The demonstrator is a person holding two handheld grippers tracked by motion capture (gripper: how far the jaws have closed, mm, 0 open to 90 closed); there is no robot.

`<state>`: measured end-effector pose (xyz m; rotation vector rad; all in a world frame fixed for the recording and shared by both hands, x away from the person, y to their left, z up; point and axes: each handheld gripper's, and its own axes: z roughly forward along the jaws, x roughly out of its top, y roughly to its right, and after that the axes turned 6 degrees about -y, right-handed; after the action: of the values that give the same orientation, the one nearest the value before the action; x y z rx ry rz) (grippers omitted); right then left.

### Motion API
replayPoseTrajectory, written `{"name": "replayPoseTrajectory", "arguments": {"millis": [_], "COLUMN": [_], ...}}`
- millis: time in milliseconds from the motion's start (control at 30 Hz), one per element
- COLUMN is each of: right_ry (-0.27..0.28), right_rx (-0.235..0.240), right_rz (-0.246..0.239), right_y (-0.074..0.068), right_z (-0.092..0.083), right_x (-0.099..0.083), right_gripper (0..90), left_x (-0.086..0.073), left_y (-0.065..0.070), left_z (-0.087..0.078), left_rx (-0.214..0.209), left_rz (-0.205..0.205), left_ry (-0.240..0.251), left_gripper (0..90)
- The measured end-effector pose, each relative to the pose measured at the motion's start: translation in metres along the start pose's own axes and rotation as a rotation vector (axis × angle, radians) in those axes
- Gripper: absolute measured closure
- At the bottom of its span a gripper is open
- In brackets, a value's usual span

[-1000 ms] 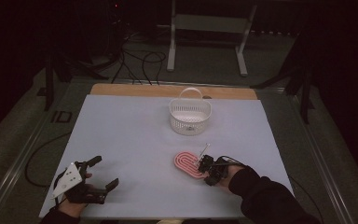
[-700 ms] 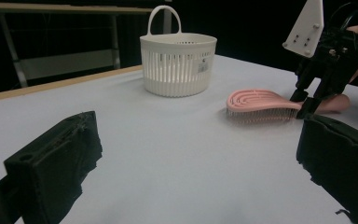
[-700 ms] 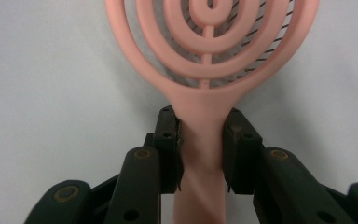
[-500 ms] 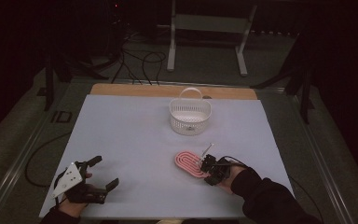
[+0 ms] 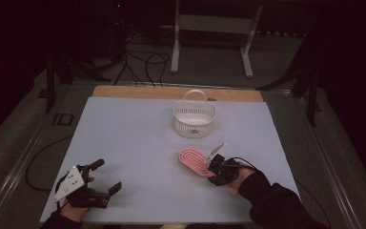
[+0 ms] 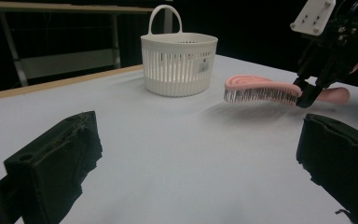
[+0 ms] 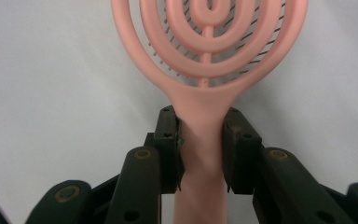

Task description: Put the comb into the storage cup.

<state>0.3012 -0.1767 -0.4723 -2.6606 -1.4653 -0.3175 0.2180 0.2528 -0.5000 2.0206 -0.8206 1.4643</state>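
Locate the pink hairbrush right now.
High view: the pink hairbrush is right of centre on the table, near side of the white basket, its handle clamped in the right gripper, bristles down.

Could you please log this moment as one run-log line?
right gripper: shut on pink hairbrush handle, brush lifted off table | left gripper: open, idle | white basket: empty, beyond brush

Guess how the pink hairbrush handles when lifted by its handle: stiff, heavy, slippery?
The hairbrush probably stays stiff: held by the right claw at the handle alone, its head juts out level, clear of the table, without sagging. Likely light, since the back is open rings. The smooth handle might swivel between the pads.
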Motion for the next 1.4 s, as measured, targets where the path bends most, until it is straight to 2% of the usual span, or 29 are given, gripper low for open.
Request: {"name": "replayPoseTrajectory", "arguments": {"millis": [167, 233, 300, 500, 567, 867, 900, 933, 1067, 1400], "right_ry": [0.047, 0.068, 0.094, 0.181, 0.198, 0.318, 0.332, 0.34, 0.401, 0.521], "right_rx": [0.007, 0.004, 0.0, 0.04, 0.031, 0.056, 0.054, 0.048, 0.072, 0.07], "right_rz": [-0.008, 0.01, 0.006, 0.014, 0.014, 0.034, 0.024, 0.033, 0.052, 0.098], "right_y": [0.0, -0.001, 0.0, 0.001, 0.0, 0.0, 0.0, -0.001, 0.0, 0.001], "right_z": [-0.003, -0.004, -0.005, -0.005, -0.005, -0.008, -0.008, -0.009, -0.011, -0.021], "right_x": [0.0, -0.001, -0.003, -0.008, -0.009, -0.019, -0.02, -0.021, -0.025, -0.032], "right_gripper": [70.7, 70.7, 70.7, 70.7, 70.7, 70.8, 70.8, 70.8, 70.8, 70.8], "left_x": [0.0, 0.0, 0.0, 0.0, 0.0, 0.0, 0.0, 0.0, 0.0, 0.0], "left_y": [0.0, 0.0, 0.0, 0.0, 0.0, 0.0, 0.0, 0.0, 0.0, 0.001], "left_z": [0.0, 0.0, 0.0, 0.0, 0.0, 0.0, 0.0, 0.0, 0.0, 0.0], "left_rx": [0.001, 0.001, 0.001, 0.002, 0.002, 0.003, 0.003, 0.002, 0.003, 0.002], "left_rz": [0.002, 0.001, 0.001, 0.003, 0.002, 0.003, 0.003, 0.003, 0.003, 0.004], "left_ry": [0.0, 0.0, -0.001, -0.002, -0.001, -0.003, -0.003, -0.003, -0.004, -0.004], "left_gripper": [0.0, 0.0, 0.0, 0.0, 0.0, 0.0, 0.0, 0.0, 0.0, 0.0]}}
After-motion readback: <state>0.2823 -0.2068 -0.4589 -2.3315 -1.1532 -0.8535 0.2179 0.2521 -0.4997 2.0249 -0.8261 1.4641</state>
